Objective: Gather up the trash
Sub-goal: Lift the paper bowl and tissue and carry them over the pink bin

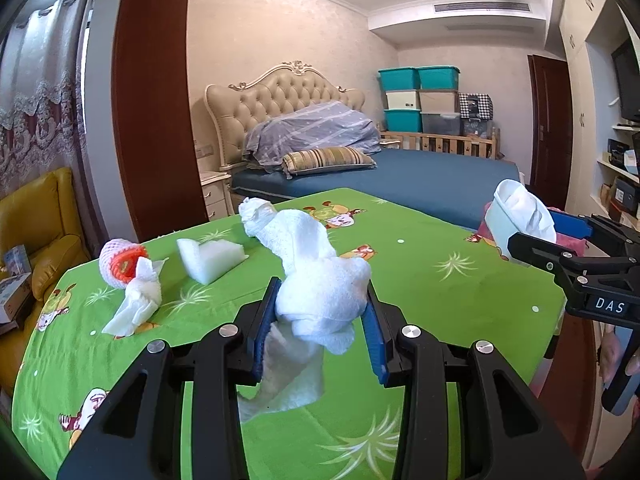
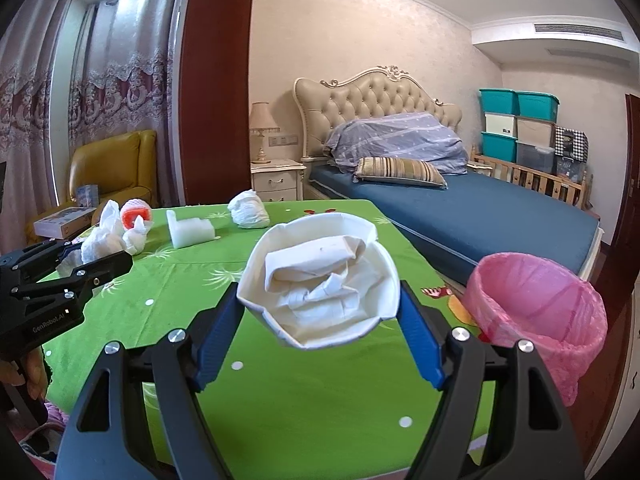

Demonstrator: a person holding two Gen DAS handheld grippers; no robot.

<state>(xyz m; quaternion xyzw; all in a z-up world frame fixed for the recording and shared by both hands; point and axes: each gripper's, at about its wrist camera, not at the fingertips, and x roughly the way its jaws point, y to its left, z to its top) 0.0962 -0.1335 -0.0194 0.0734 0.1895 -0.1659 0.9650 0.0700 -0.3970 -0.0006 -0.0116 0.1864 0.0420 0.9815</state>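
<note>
My left gripper [image 1: 322, 312] clamps a crumpled white paper towel [image 1: 320, 280]; my right gripper [image 2: 320, 316] grips a white paper bowl [image 2: 320, 276]. Only the right view shows the pink-lined bin [image 2: 536, 312], at three o'clock.

Bedroom: tufted bed [image 2: 460, 204], yellow armchair [image 2: 112, 168], lace curtains [image 2: 100, 92].

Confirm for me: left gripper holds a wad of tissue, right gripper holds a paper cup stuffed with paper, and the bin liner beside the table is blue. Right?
Not quite. The bin liner is pink, not blue, as the right wrist view shows. The rest holds: the left gripper clamps the tissue wad, and the right gripper holds the stuffed paper cup.
</note>
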